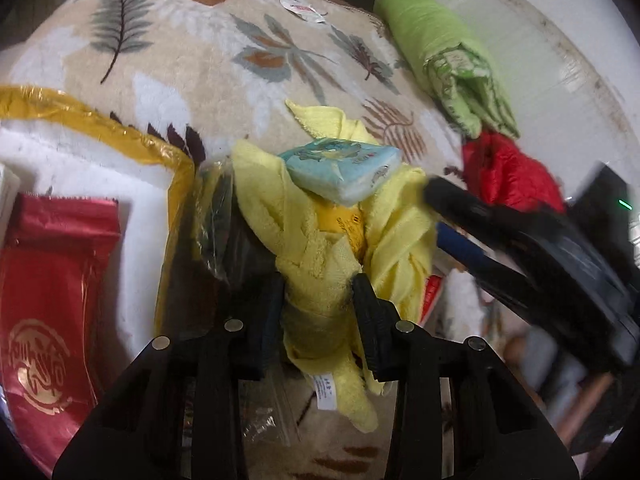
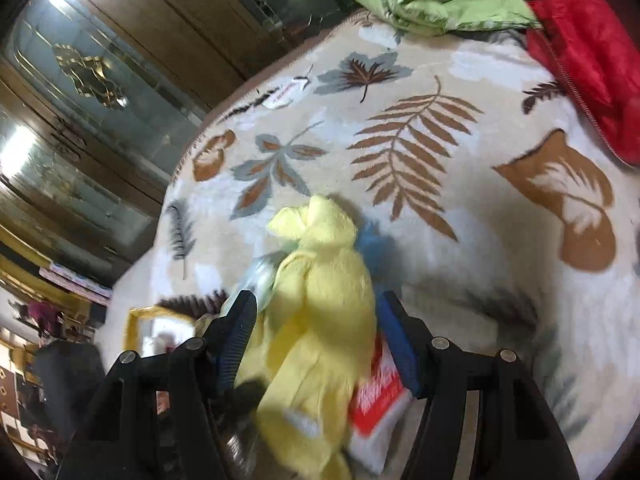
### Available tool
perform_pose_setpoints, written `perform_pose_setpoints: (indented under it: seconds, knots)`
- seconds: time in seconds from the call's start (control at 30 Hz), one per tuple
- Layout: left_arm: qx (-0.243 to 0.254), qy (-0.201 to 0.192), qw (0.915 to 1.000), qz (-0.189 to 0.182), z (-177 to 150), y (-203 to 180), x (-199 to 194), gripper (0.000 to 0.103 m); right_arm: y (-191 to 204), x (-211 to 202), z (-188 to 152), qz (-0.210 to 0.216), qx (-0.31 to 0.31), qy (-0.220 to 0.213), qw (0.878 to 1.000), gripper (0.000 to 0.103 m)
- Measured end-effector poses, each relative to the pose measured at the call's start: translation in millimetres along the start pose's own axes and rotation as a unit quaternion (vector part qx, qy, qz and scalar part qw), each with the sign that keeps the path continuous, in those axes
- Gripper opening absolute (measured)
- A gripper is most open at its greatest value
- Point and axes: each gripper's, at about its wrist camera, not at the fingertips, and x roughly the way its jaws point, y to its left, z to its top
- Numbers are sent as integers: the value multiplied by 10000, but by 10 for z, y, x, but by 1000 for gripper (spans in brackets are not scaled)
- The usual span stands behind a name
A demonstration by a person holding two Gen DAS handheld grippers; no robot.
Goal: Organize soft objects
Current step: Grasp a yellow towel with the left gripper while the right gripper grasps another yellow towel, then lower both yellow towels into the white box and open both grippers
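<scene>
A crumpled yellow towel (image 1: 260, 184) lies heaped on the leaf-patterned blanket (image 1: 192, 60). My left gripper (image 1: 319, 284) is shut on a bunched fold of it near the towel's label. A light blue tissue pack (image 1: 344, 172) rests on top of the heap. My right gripper (image 1: 436, 214) comes in blurred from the right, its tips at the towel's right edge. In the right wrist view the right gripper (image 2: 316, 300) has its jaws wide apart, with the yellow towel (image 2: 320, 312) filling the gap. A blur of the blue tissue pack (image 2: 370, 240) shows behind the towel.
A rolled green quilt (image 1: 440, 52) and a red padded cloth (image 1: 508, 176) lie at the blanket's far right. A gold-edged package (image 1: 80, 112) with a red bag (image 1: 48, 280) sits left. A red-and-white pack (image 2: 376, 396) lies under the towel. A glass-fronted cabinet (image 2: 80, 72) stands beyond the blanket.
</scene>
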Motion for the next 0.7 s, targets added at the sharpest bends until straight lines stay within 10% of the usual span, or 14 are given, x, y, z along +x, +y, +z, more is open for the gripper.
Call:
perform_pose_setpoints:
  seconds: [0.23,0.7]
  knots:
    - [-121,178,9996,-165,-51,11,-69,35,66,55,-148,-311,-103,-81,9994,42]
    - [-33,142,9996,224,-63,-40,36,32,-137,-984,-958,154,685,-1057,9919,40]
